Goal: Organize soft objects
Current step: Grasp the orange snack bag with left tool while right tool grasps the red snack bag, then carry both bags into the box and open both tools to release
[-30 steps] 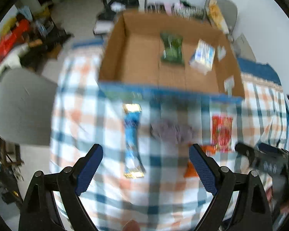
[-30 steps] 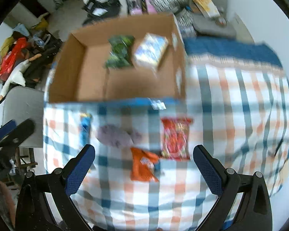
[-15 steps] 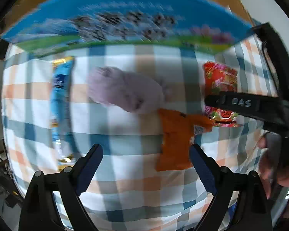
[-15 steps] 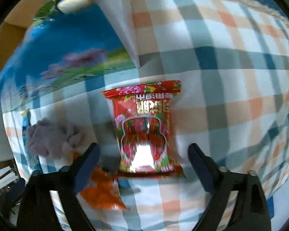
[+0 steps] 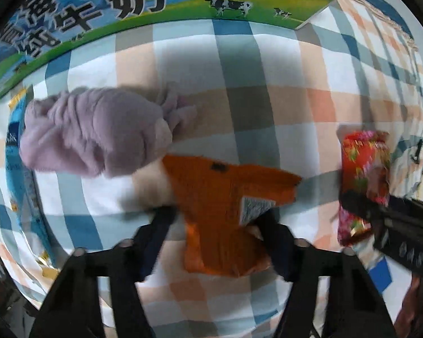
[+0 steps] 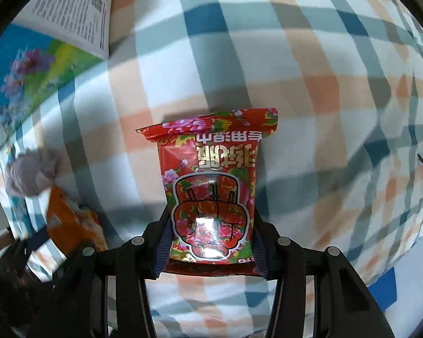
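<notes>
Fingers of the left gripper [image 5: 217, 225] pinch the orange plush [image 5: 220, 205] on the checked cloth [image 5: 268, 90], while the right gripper [image 6: 210, 246] clamps the red snack packet [image 6: 211, 191] at its lower sides; both look light, squashy, and the packet slippery.

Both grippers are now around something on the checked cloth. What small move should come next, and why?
Probably lift both straight up a little. The right gripper has its fingers against both sides of the red snack packet, and the left gripper brackets the orange soft toy; both items lie on the checked cloth, and the printed box stands just behind.
</notes>
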The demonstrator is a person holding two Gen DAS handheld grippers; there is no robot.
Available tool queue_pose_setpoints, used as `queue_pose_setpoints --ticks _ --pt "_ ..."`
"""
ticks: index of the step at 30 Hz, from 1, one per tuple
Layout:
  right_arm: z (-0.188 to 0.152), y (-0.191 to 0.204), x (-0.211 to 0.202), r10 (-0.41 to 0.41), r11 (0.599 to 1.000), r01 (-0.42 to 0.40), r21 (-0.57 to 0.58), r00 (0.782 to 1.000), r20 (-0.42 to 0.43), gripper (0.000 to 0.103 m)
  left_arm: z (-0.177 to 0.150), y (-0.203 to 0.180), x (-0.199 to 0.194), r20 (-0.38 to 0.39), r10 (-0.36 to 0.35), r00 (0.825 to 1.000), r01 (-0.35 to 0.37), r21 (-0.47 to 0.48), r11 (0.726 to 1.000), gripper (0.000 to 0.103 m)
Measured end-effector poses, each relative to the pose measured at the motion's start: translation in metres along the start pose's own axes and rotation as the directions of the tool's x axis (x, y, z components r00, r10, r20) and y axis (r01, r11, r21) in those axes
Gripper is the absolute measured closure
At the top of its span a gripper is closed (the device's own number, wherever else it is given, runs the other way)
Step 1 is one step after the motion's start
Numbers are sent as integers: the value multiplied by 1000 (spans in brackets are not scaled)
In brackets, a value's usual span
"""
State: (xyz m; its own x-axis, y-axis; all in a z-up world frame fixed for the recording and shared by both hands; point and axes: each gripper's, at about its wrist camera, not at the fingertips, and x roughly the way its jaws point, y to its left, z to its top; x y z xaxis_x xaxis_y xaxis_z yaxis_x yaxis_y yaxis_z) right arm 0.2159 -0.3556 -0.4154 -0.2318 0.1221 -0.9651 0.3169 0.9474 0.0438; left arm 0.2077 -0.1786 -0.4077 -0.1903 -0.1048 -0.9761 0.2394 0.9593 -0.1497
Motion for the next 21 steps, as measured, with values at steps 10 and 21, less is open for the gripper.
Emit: queue_pose_setpoints --ticks 10,21 --pt "-31 16 -6 37 998 -37 -41 999 -10 54 -28 4 -47 101 34 994 -31 -30 999 71" --pt "-49 69 -114 146 970 -122 -212 984 101 54 -37 43 -185 242 7 970 9 -65 998 71"
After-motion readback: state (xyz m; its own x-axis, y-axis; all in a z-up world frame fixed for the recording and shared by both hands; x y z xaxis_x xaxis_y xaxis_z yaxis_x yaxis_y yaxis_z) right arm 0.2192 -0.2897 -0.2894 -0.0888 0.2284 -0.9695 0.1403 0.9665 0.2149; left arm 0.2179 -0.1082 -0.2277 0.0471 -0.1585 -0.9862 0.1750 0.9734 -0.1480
